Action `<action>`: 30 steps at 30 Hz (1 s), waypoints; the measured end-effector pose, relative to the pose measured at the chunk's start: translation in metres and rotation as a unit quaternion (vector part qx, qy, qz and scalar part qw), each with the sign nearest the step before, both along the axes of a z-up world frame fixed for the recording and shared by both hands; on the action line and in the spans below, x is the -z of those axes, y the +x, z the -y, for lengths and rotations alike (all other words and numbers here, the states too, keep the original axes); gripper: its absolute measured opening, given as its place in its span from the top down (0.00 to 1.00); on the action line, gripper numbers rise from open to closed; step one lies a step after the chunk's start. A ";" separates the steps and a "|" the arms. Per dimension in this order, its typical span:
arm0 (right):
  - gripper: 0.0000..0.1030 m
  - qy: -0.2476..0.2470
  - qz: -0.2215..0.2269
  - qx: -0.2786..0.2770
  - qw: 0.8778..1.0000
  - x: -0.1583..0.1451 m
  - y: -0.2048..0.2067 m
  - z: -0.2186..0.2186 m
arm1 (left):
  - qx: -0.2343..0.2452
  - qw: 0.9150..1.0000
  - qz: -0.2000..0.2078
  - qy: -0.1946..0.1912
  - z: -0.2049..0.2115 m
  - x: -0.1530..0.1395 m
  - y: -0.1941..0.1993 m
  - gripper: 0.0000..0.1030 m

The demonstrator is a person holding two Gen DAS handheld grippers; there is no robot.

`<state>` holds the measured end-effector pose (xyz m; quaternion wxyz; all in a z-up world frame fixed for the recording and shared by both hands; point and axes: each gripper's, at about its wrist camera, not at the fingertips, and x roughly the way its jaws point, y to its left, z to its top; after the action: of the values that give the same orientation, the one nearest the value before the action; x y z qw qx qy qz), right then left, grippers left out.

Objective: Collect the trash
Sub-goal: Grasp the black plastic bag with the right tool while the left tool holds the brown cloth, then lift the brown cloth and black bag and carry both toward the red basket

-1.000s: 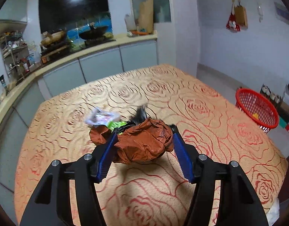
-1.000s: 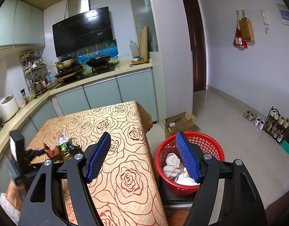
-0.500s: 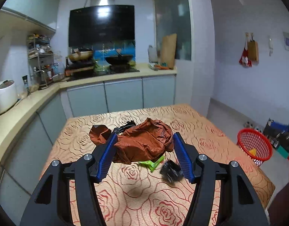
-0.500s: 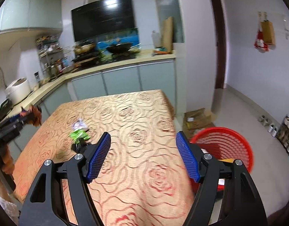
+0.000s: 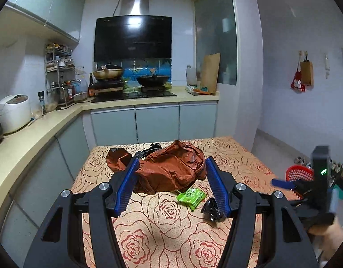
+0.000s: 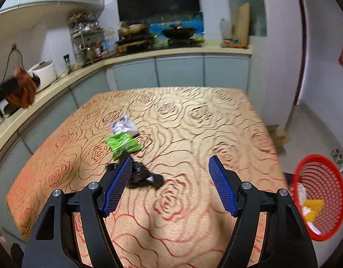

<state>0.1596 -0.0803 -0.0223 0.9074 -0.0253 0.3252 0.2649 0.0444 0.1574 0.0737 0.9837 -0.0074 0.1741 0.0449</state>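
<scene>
My left gripper point(image 5: 171, 183) is shut on a crumpled brown plastic bag point(image 5: 171, 169) and holds it above the rose-patterned table point(image 5: 162, 230). The bag also shows at the far left of the right wrist view point(image 6: 23, 89). My right gripper point(image 6: 169, 183) is open and empty above the table's near part. On the table lie a green wrapper point(image 6: 122, 144), a black crumpled piece point(image 6: 144, 177) by the right gripper's left finger, and a white-grey wrapper point(image 6: 123, 126). The green wrapper point(image 5: 190, 197) and black piece point(image 5: 211, 208) also show under the held bag.
A red mesh basket point(image 6: 319, 201) with some trash in it stands on the floor right of the table; it also shows in the left wrist view point(image 5: 299, 173). A kitchen counter point(image 6: 59, 76) runs behind and to the left. A cardboard box point(image 6: 277, 132) lies on the floor.
My left gripper has lifted the brown bag well above the table. My right gripper has swung left from the red basket to over the table, near the black piece.
</scene>
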 end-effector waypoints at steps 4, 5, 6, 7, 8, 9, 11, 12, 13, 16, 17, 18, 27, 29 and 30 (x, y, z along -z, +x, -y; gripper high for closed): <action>0.33 -0.018 -0.011 -0.022 1.000 0.010 0.007 -0.024 | -0.005 1.000 0.006 -0.003 -0.004 -0.003 -0.004 0.43; 0.33 -0.021 -0.015 -0.027 0.999 0.012 0.009 -0.028 | -0.006 1.000 0.006 -0.003 -0.005 -0.004 -0.004 0.43; 0.33 -0.024 -0.020 -0.033 0.999 0.014 0.011 -0.033 | -0.006 1.000 0.006 -0.004 -0.006 -0.004 -0.004 0.43; 0.33 -0.028 -0.031 -0.043 0.998 0.019 0.015 -0.039 | -0.007 1.000 0.006 -0.005 -0.007 -0.004 -0.004 0.43; 0.33 -0.034 -0.041 -0.052 0.997 0.023 0.018 -0.044 | -0.007 1.000 0.005 -0.006 -0.007 -0.004 -0.004 0.43; 0.33 -0.040 -0.049 -0.060 0.996 0.028 0.021 -0.050 | -0.008 1.000 0.006 -0.006 -0.007 -0.004 -0.004 0.43; 0.33 -0.055 -0.056 -0.069 0.995 0.035 0.024 -0.059 | -0.008 1.000 0.007 -0.006 -0.007 -0.005 -0.005 0.43; 0.33 -0.062 -0.056 -0.074 0.994 0.038 0.024 -0.063 | -0.008 1.000 0.008 -0.006 -0.009 -0.005 -0.005 0.42; 0.33 -0.072 -0.055 -0.081 0.993 0.041 0.024 -0.068 | -0.009 1.000 0.009 -0.006 -0.008 -0.005 -0.006 0.42; 0.41 -0.085 -0.061 -0.092 0.990 0.046 0.026 -0.075 | -0.012 1.000 0.009 -0.008 -0.011 -0.006 -0.005 0.42; 0.48 -0.086 -0.068 -0.094 0.990 0.048 0.028 -0.077 | -0.012 1.000 0.008 -0.010 -0.011 -0.006 -0.004 0.42; 0.56 -0.084 -0.075 -0.096 0.989 0.050 0.030 -0.078 | -0.012 1.000 0.007 -0.010 -0.011 -0.005 -0.004 0.42; 0.71 -0.079 -0.079 -0.092 0.990 0.051 0.027 -0.071 | -0.015 1.000 0.010 -0.010 -0.013 -0.006 -0.006 0.42; 0.71 -0.074 -0.072 -0.088 0.991 0.046 0.024 -0.067 | -0.015 1.000 0.010 -0.010 -0.013 -0.006 -0.006 0.42; 0.71 -0.072 -0.067 -0.085 0.992 0.043 0.023 -0.064 | -0.015 1.000 0.010 -0.009 -0.013 -0.006 -0.006 0.42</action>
<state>0.1827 -0.0160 -0.0654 0.8536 -0.1000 0.4003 0.3180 0.0383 0.1707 0.0799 0.9845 -0.0191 0.1642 0.0580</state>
